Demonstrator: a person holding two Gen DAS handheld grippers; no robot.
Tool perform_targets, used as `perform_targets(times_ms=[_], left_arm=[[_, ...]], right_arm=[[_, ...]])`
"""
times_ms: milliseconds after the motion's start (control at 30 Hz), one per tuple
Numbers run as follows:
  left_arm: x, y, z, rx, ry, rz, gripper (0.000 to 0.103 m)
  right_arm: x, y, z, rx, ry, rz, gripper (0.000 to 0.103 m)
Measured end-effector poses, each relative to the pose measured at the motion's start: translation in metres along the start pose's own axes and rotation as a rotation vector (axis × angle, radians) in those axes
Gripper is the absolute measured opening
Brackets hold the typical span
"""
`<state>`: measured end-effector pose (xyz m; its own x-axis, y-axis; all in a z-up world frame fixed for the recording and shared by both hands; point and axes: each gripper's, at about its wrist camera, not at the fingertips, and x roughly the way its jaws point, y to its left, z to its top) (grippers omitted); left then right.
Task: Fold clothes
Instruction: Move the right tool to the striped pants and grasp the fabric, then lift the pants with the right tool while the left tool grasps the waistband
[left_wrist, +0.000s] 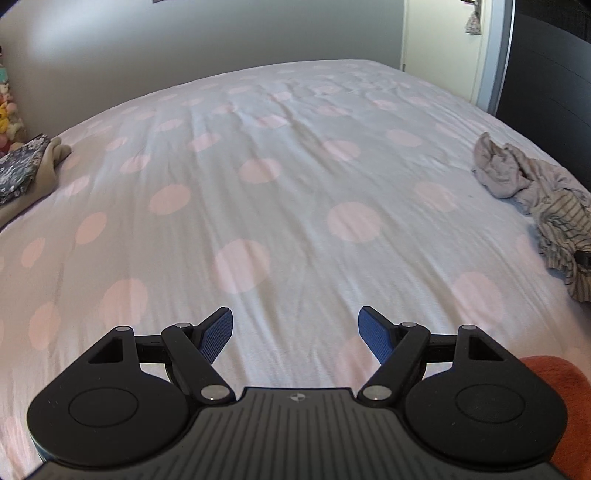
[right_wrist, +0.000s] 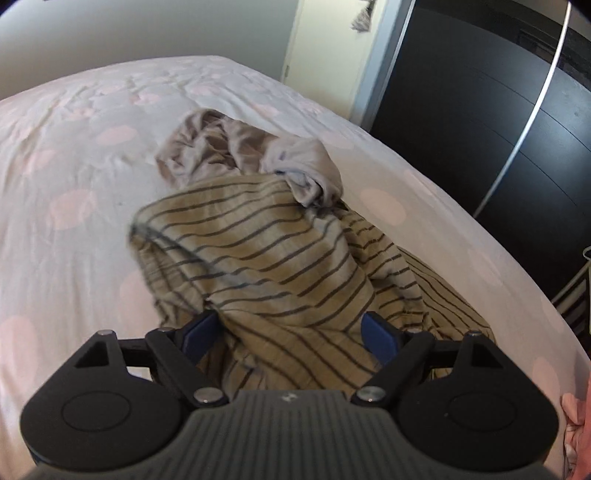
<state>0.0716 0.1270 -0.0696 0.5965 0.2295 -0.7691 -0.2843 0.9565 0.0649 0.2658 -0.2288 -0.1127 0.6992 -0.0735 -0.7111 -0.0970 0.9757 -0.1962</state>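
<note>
— Item one, the left gripper?
— Blue pads spread wide, nothing between them, above the white bedspread with pink dots.
— The right gripper?
— Also wide apart, the tan striped cotton garment bunched between its fingers (grip unconfirmed). A crumpled grey garment lies just beyond, touching it.

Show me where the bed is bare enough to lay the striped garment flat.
Free: the wide middle of the bed, between the folded stack at the left edge and the striped garment. Crowded: the right edge, where the grey garment lies bunched against the striped one.
</note>
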Motion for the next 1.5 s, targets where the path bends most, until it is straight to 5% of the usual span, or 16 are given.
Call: perform_targets(times_ms=[133,200,300,367,467,700,1000,1267,1500], left_arm=[[-0.001,0.011,-0.003,-0.007,0.006,0.015,0.074],[-0.002,0.017,-0.005,-0.016,0.004,0.015,0.075],[-0.006,0.025,-0.009,-0.026,0.001,0.014,0.074],[-0.009,0.030,-0.011,-0.030,-0.003,0.015,0.074],[-0.014,0.036,-0.014,-0.041,-0.010,0.020,0.075],[-0.028,0.056,-0.019,-0.070,-0.028,0.007,0.074],[-0.042,0.123,-0.023,-0.179,-0.043,0.056,0.074],[-0.047,0.190,-0.036,-0.300,-0.031,0.117,0.074],[-0.021,0.213,-0.057,-0.337,0.046,0.096,0.070]], right_arm=[[0.016,0.003,0.004,0.016,0.042,-0.016,0.073],[0.020,0.006,0.005,0.014,0.061,-0.019,0.035],[0.015,0.010,0.007,0.007,0.070,-0.043,0.013],[0.003,0.014,0.009,0.016,0.060,-0.032,0.009],[-0.021,0.024,0.013,0.028,0.036,0.004,0.008],[-0.083,0.102,0.032,-0.074,-0.014,0.285,0.007],[-0.145,0.235,0.051,-0.275,-0.032,0.649,0.007],[-0.189,0.325,0.030,-0.272,-0.021,0.941,0.007],[-0.178,0.363,0.001,-0.327,0.023,0.918,0.016]])
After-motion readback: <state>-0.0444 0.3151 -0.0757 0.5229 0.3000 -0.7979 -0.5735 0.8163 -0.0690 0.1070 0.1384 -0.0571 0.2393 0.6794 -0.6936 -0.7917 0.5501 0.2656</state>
